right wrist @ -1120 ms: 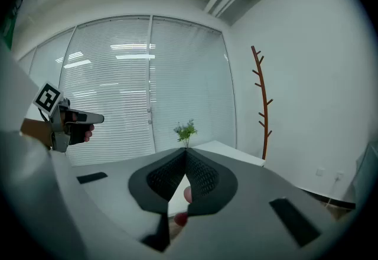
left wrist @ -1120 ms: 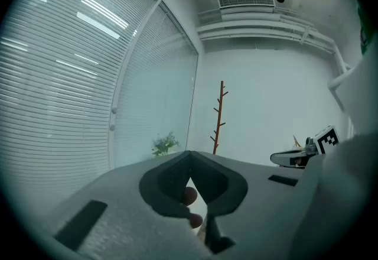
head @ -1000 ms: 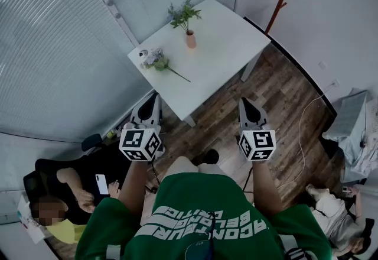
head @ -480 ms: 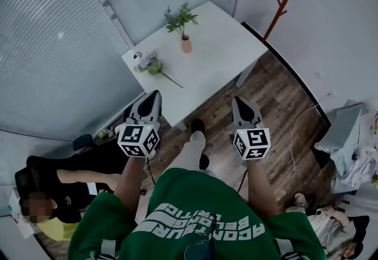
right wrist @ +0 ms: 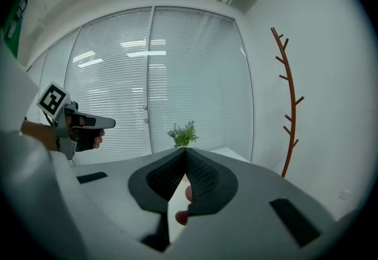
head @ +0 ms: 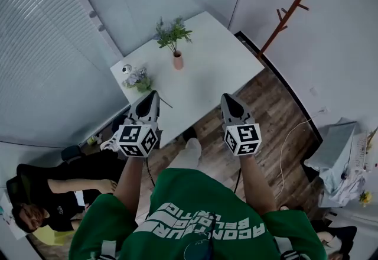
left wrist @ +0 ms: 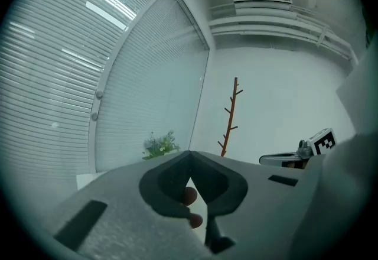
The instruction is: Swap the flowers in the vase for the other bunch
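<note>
A small terracotta vase (head: 177, 62) stands on the white table (head: 220, 57) and holds a green leafy bunch (head: 171, 31). The other bunch (head: 136, 80), pale flowers on a long stem, lies flat near the table's left edge. My left gripper (head: 152, 95) hovers at the table's near edge, just short of the lying bunch, jaws together and empty. Further right, my right gripper (head: 227, 98) is over the near edge, shut and empty. The green bunch (left wrist: 159, 145) shows above the closed left gripper (left wrist: 189, 153), and again as the bunch (right wrist: 184, 134) over the shut right gripper (right wrist: 185, 151).
A brown coat stand (head: 290, 9) rises right of the table against the wall. Window blinds (head: 53, 46) run along the left. A person (head: 56, 194) sits low at the left on the floor side. A cable (head: 288, 137) trails over the wooden floor.
Both grippers have moved forward toward the table, now reaching its near edge. The table and the two bunches appear closer and lower in the head view. The jaws stay closed.
</note>
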Tool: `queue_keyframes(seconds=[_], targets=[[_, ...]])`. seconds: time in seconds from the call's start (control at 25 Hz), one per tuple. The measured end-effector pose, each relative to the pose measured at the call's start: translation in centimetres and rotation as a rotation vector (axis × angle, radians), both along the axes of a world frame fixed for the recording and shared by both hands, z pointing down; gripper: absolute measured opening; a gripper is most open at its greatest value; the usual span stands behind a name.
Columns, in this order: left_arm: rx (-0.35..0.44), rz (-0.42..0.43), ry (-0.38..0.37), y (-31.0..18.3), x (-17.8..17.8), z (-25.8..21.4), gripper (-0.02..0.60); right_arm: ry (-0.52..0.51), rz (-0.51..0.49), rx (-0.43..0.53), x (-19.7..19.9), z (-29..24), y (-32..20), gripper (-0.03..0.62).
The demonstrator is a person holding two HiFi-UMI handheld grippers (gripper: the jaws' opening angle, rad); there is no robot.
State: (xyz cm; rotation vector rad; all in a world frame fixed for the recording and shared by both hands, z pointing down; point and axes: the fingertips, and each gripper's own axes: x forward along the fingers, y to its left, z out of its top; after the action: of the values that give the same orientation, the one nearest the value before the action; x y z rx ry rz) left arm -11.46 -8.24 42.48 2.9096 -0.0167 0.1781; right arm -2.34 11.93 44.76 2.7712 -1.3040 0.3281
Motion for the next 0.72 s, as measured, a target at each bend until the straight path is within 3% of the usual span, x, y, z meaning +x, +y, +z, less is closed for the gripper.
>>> queue_keyframes(seconds=[0.36,0.72], targets=[[-0.008,-0.033,-0.055,-3.5,9.9,2.1,0.008,-0.048,-0.077,-0.025,11.0,1.3,-6.3,0.014],[-0.04,-0.061,-0.115,-6.8,14.4,6.0,0.008,-0.084,-0.22,-0.094,15.4,5.7,-14.6,0.014]])
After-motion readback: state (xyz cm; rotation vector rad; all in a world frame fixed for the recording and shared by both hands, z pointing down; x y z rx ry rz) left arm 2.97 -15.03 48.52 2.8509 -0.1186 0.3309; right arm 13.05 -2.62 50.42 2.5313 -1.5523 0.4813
